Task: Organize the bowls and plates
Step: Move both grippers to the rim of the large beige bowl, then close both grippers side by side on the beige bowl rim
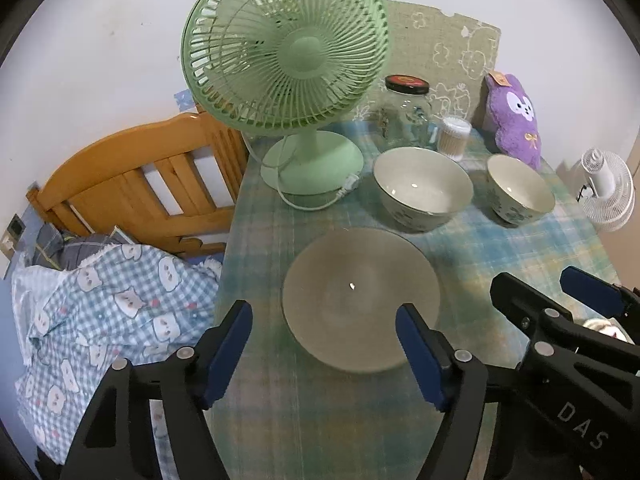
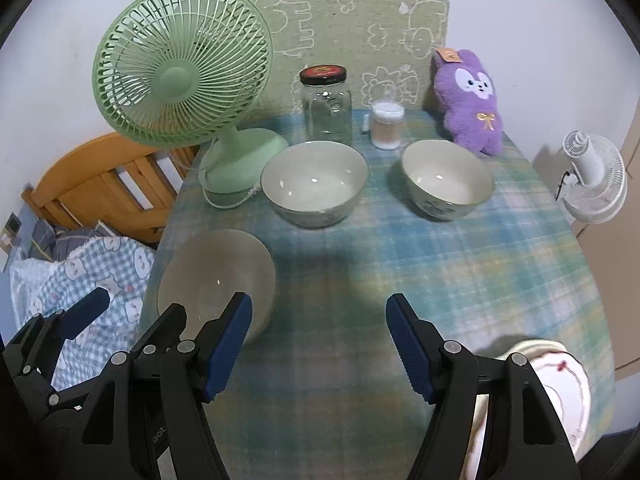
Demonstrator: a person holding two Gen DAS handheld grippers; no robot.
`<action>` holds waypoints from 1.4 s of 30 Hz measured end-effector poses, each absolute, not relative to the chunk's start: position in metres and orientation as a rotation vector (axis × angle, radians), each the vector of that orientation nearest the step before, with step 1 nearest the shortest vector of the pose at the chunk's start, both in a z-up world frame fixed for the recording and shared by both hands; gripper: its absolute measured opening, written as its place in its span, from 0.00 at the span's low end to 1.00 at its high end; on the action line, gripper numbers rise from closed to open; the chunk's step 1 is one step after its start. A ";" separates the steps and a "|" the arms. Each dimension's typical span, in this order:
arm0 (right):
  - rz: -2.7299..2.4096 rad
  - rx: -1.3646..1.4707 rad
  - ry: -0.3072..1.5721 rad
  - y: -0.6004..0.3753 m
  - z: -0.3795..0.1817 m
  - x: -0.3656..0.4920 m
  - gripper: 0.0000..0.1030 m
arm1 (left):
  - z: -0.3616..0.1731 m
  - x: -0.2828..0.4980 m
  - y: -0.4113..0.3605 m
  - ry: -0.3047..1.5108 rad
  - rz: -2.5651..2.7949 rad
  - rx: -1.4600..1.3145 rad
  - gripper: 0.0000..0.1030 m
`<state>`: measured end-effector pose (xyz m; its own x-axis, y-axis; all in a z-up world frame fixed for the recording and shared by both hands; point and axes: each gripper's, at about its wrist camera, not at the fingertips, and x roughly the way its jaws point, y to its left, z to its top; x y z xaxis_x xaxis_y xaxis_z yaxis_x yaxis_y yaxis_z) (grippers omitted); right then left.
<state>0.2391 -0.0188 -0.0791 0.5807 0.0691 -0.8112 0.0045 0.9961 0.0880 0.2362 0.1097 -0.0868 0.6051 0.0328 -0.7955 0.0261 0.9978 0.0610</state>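
Left gripper (image 1: 324, 344) spread, empty, near the plate (image 1: 360, 296); right gripper (image 2: 318, 344) spread over bare cloth. Take the plate's rim square, clear of the bowls (image 1: 422, 192).

Holding the left black two-finger gripper (image 1: 322, 312) tilted steeply downward, with jaws standing well apart and its blue ribbed pads (image 1: 230, 354) facing each other across a wide gap, pressing on nothing. Carrying the right black two-finger gripper (image 2: 318, 302) at much the same downward tilt, jaws parted about as widely, pads likewise closing on nothing. Pointing both tools roughly the same way, side by side. Showing, in the left wrist view, the right tool just off the left one's right finger and slightly ahead of it; showing, in the right wrist view, the left tool close beside the right one's left finger, partly overlapped by it.
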 end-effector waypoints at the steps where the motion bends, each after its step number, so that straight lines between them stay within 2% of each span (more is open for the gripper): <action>1: 0.036 0.085 0.948 -0.015 -0.081 0.244 0.71 | -0.089 0.240 0.113 0.920 -0.001 0.055 0.70; 3: 0.033 0.085 0.946 -0.010 -0.086 0.252 0.70 | -0.095 0.246 0.118 0.923 0.003 0.038 0.70; 7: 0.034 0.081 0.966 -0.001 -0.102 0.269 0.67 | -0.112 0.262 0.128 0.956 0.019 0.027 0.61; 9: 0.040 0.081 0.980 0.005 -0.111 0.275 0.58 | -0.120 0.267 0.132 0.972 0.028 0.028 0.57; 17: 0.058 0.059 1.028 0.021 -0.139 0.292 0.39 | -0.147 0.282 0.140 1.017 0.009 0.024 0.37; 19: 0.060 0.048 1.038 0.024 -0.143 0.296 0.33 | -0.151 0.285 0.139 1.027 -0.001 0.021 0.28; 21: 0.059 0.041 1.048 0.026 -0.146 0.298 0.23 | -0.154 0.286 0.138 1.031 -0.009 0.023 0.25; 24: 0.055 0.026 1.061 0.029 -0.151 0.302 0.16 | -0.156 0.287 0.137 1.023 -0.002 0.038 0.21; 28: 0.056 0.003 1.064 0.032 -0.156 0.305 0.15 | -0.163 0.291 0.144 1.044 0.002 0.006 0.13; 42: 0.053 -0.021 1.074 0.026 -0.149 0.290 0.15 | -0.158 0.272 0.139 1.047 -0.028 -0.015 0.12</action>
<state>0.2903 0.0261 -0.1491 0.4757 0.0334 -0.8790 -0.0539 0.9985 0.0088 0.2720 0.1390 -0.1584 0.5001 -0.0306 -0.8654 0.0159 0.9995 -0.0261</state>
